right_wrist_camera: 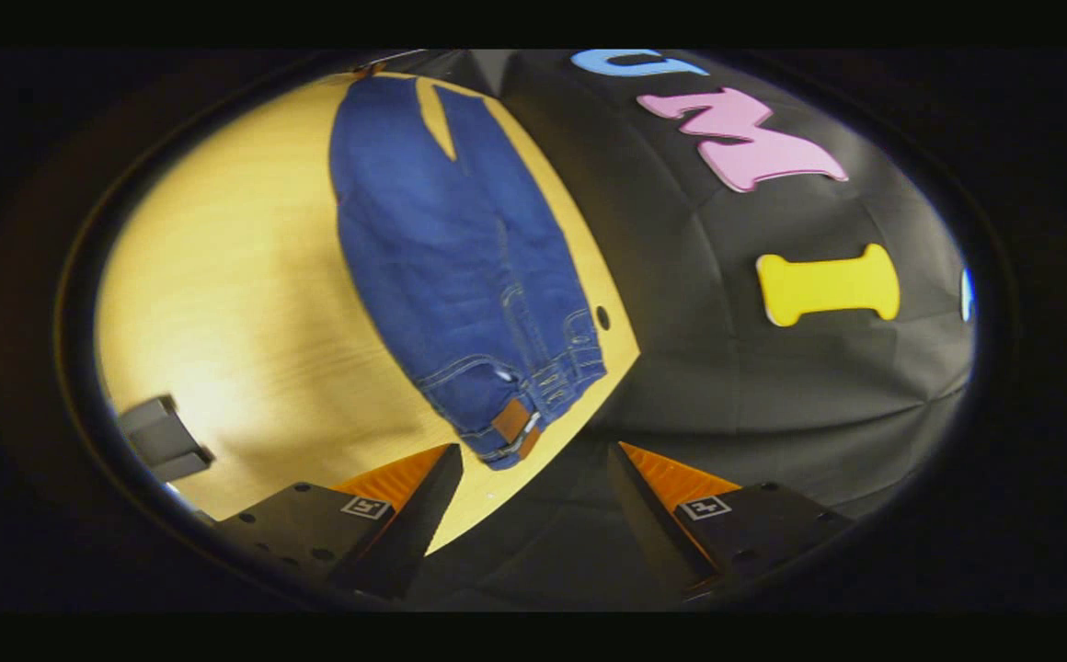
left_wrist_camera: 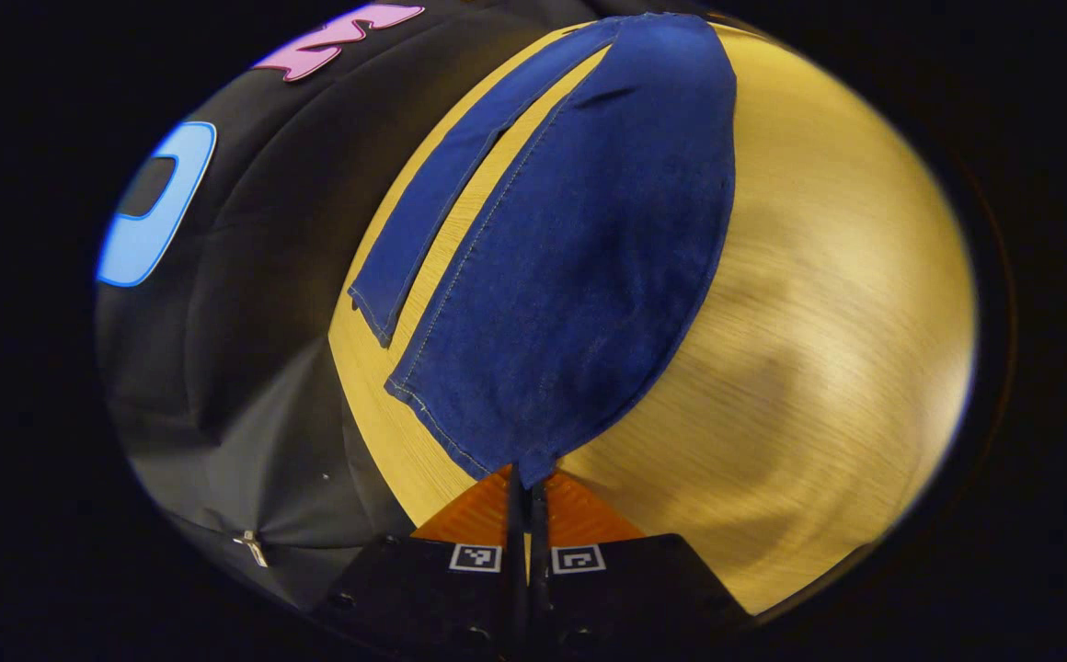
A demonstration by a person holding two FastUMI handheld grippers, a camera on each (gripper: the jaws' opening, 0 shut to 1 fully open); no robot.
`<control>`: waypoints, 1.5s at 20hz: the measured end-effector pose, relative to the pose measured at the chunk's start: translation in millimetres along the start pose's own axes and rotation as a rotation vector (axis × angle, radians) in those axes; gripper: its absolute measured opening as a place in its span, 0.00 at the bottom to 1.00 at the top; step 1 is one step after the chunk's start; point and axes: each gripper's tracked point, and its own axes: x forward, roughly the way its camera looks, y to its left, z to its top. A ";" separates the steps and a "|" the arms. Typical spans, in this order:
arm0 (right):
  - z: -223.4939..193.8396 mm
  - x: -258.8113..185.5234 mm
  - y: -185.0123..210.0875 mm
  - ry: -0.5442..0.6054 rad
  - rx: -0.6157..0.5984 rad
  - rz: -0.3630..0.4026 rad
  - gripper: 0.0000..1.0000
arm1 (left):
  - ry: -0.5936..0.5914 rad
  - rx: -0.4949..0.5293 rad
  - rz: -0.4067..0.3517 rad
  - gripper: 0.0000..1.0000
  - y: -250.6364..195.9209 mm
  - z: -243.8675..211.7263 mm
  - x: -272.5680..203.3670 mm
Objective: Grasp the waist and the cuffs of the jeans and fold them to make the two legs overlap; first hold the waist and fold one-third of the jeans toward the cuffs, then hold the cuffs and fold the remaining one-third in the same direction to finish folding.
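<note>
Blue jeans [left_wrist_camera: 579, 257] lie flat on a wooden table [left_wrist_camera: 828, 276]. In the left gripper view the two legs run away from me, the farther leg [left_wrist_camera: 441, 193] lying apart from the nearer one. My left gripper [left_wrist_camera: 527, 480] is shut on the corner of the nearer leg's cuff. In the right gripper view the jeans [right_wrist_camera: 451, 239] end in the waist [right_wrist_camera: 533, 405], which carries a brown patch [right_wrist_camera: 510, 420] and lies near the table edge. My right gripper [right_wrist_camera: 533, 483] stands open just short of the waist, touching nothing.
The black cloth wall [right_wrist_camera: 773, 386] hangs close behind the table's edge beside the jeans. A small dark hole [right_wrist_camera: 602, 317] marks the table by the waist. A grey blocky object [right_wrist_camera: 164, 439] sits at the left of the right gripper view. Bare wood [right_wrist_camera: 221, 276] spreads beside the jeans.
</note>
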 end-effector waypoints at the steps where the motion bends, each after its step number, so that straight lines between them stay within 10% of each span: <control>1: -5.7 12.3 4.9 0.007 -0.013 0.024 0.97 | 0.005 0.001 0.003 0.06 -0.4 -0.1 0.4; 5: -17.4 43.9 22.6 0.012 -0.082 0.096 0.97 | 0.018 -0.022 0.014 0.06 -0.7 0.6 1.3; 13: -2.3 93.2 6.4 -0.056 -0.181 -0.009 0.91 | 0.015 -0.039 0.081 0.06 2.5 3.4 6.2; 16: -1.8 108.1 11.8 -0.038 -0.200 0.003 0.46 | 0.023 -0.044 0.110 0.05 5.1 5.3 8.4; 23: -3.8 105.5 17.2 -0.044 -0.136 0.089 0.04 | 0.034 -0.090 0.094 0.05 8.4 7.0 9.5; 30: 15.8 68.1 -29.0 -0.096 -0.136 0.174 0.09 | -0.027 -0.334 -0.046 0.05 22.4 31.3 -15.1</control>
